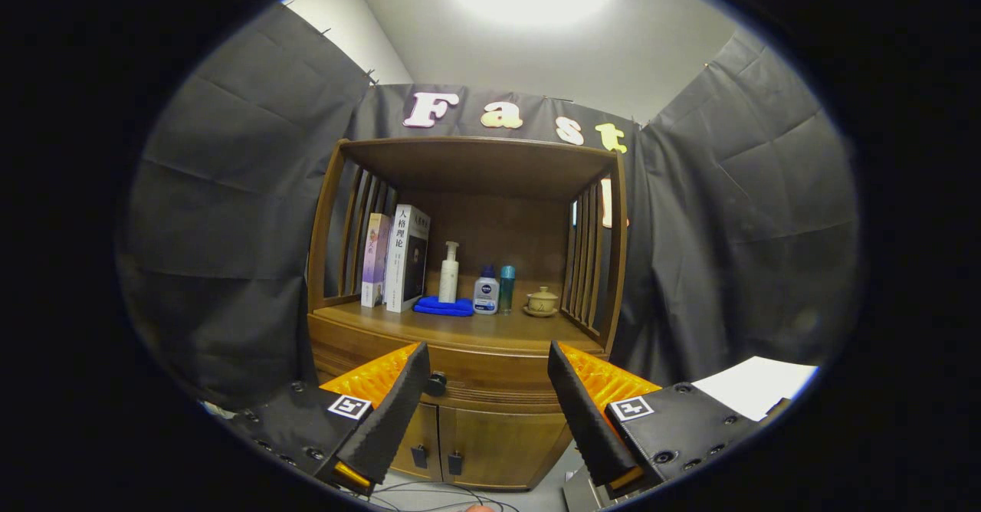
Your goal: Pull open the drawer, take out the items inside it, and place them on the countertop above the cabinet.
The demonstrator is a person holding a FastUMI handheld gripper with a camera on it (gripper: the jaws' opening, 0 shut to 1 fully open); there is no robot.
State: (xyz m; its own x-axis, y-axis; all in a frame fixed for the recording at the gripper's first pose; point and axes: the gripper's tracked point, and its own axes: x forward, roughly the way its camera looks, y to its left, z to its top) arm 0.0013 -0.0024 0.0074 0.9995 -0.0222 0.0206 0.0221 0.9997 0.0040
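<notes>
Hand-held gripper (487, 359): wide open, nothing between the fingers, touching nothing; it is held facing the cabinet front.
Fingers (391, 412): spread apart to either side of the drawer front; each carries a small square black-and-white marker on its base.
Drawer (490, 378): shut, in the band just under the bench, between the fingertips and a little beyond them.
Knob (437, 382): dark and round, on the drawer front, just beside the left fingertip; whether it touches the finger cannot be told.
Contents of drawer: hidden while it is shut.
Doors (475, 447): two wooden doors below the drawer, both shut, each with a small dark pull near the middle seam.
Cabinet (326, 213): wooden, with slatted sides and a roof over the bench.
Bench (490, 329): the front strip is bare; things stand along the back.
Books (395, 259): two, upright at the back left; the taller white one has Chinese characters on the spine, too small to make out further.
Cloth (444, 306): blue, folded, right of the books.
Pump bottle (449, 273): white, standing at the back of the cloth.
Short bottle (486, 293): white with a dark blue label and cap; the label is too small to read surely.
Teal bottle (507, 288): slim, just right of the short one.
Lidded cup (542, 301): tan, on a saucer, at the right end.
Paper (755, 385): white sheet, well off to the right of the cabinet.
</notes>
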